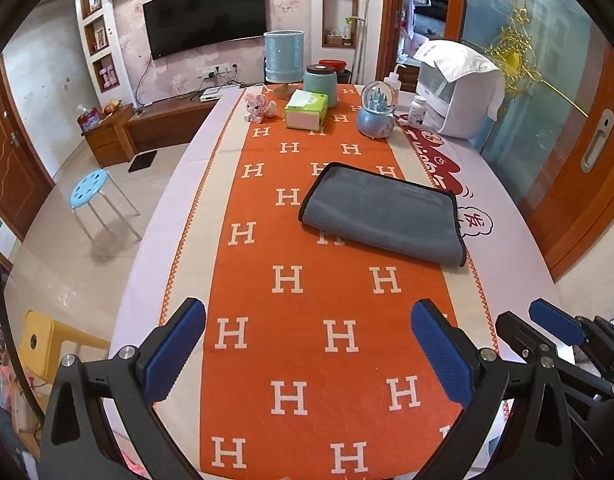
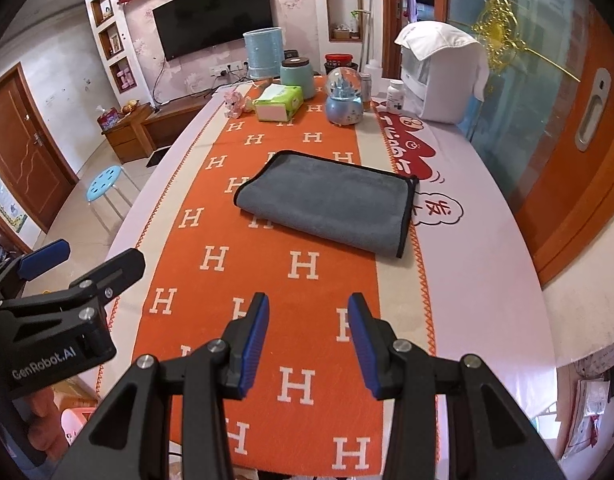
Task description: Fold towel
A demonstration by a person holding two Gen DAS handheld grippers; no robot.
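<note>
A grey towel with black trim [image 1: 383, 214] lies folded into a flat rectangle on the orange H-patterned runner [image 1: 307, 340], in the middle of the table; it also shows in the right wrist view [image 2: 327, 204]. My left gripper [image 1: 307, 348] is open and empty, well short of the towel near the table's front edge. My right gripper [image 2: 307, 340] is open and empty, also back from the towel. The right gripper shows at the right edge of the left wrist view [image 1: 547, 328], and the left gripper at the left edge of the right wrist view [image 2: 79, 264].
At the far end of the table stand a tissue box [image 1: 306, 110], a snow globe [image 1: 377, 110], a teal jar [image 1: 319, 80], a blue lamp [image 1: 284, 58], a pink toy [image 1: 259, 107] and a white appliance [image 1: 459, 88]. A blue stool [image 1: 91, 190] stands on the floor to the left.
</note>
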